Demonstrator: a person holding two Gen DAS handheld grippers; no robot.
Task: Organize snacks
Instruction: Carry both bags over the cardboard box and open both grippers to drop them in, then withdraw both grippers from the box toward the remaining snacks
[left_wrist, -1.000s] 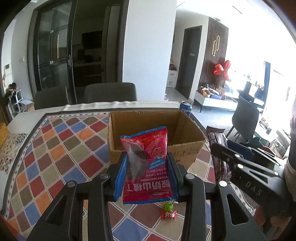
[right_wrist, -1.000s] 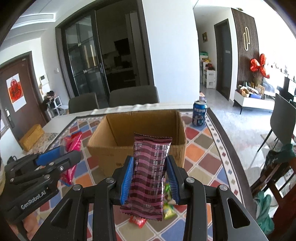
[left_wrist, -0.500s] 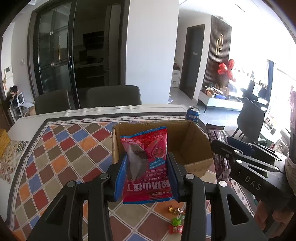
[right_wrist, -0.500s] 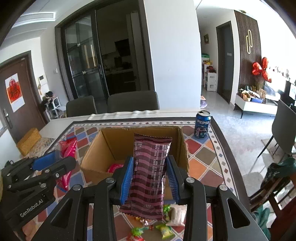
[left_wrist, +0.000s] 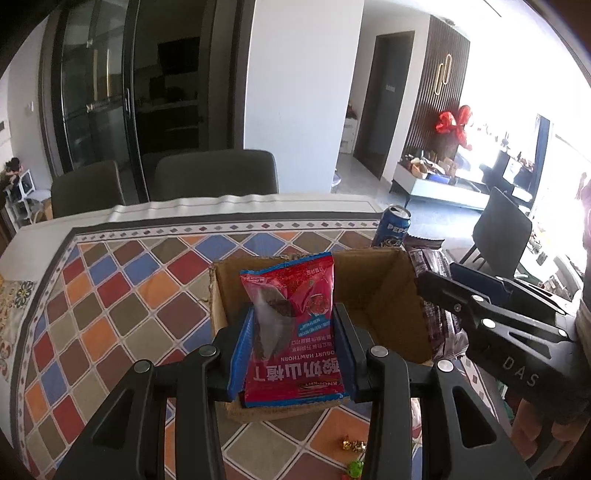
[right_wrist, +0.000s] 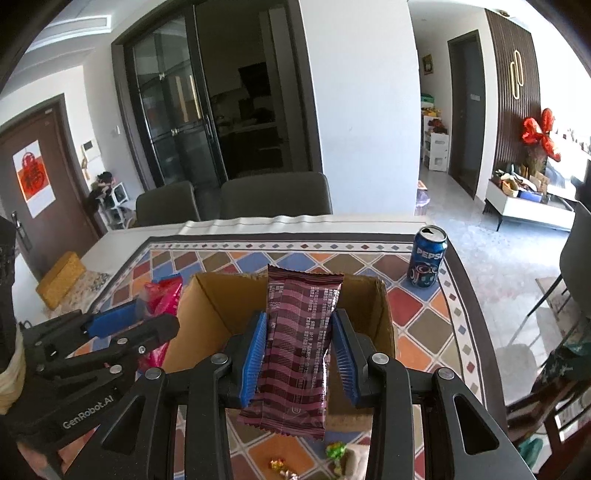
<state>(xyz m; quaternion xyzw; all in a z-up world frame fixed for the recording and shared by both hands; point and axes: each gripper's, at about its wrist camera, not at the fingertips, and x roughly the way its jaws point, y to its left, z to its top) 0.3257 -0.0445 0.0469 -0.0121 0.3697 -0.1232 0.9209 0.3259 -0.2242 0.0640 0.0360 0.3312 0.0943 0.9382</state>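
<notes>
Checkered tablecloth fills my view. My left gripper is clamped on a red snack pouch, my right gripper on a maroon wrapper, both over the open cardboard box. Beyond stands a Pepsi can; small candies, I think, lie nearest me.

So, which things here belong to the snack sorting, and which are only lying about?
Part of the job:
- red hawthorn packet, held in the left gripper
- maroon striped packet, held in the right gripper
- cardboard box
- loose wrapped candies on the tablecloth

Just lying about:
- Pepsi can
- chairs
</notes>
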